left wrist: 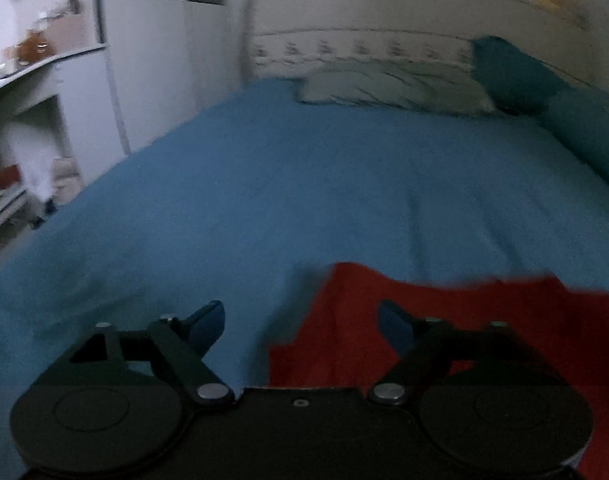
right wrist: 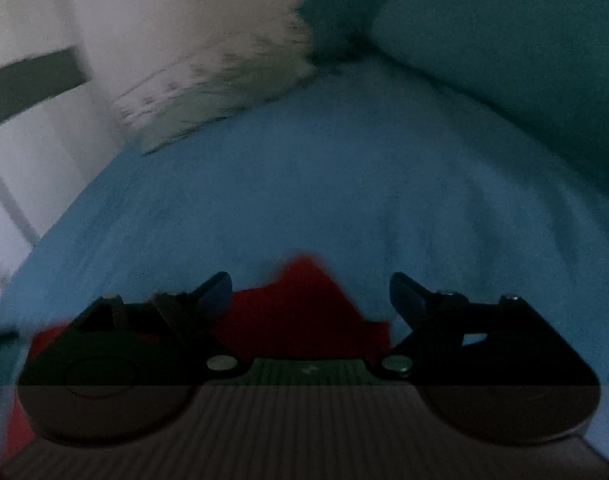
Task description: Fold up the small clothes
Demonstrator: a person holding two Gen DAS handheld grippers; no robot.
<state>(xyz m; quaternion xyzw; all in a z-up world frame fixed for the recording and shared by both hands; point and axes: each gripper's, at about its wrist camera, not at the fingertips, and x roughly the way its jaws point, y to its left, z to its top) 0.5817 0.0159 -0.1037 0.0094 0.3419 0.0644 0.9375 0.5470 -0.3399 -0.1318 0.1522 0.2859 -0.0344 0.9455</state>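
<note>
A small red garment (left wrist: 456,328) lies on the blue bedsheet (left wrist: 304,184), at the lower right of the left wrist view. My left gripper (left wrist: 300,316) is open above the garment's left edge, holding nothing. In the right wrist view the red garment (right wrist: 300,312) lies just below and between the fingers, with a pointed corner toward the bed's middle. My right gripper (right wrist: 310,292) is open over it, holding nothing. Both views are blurred and dim.
A pale patterned pillow (left wrist: 388,88) and a dark teal pillow (left wrist: 512,68) lie at the head of the bed. A teal bolster (right wrist: 524,64) runs along the right side. White furniture with shelves (left wrist: 36,92) stands left of the bed.
</note>
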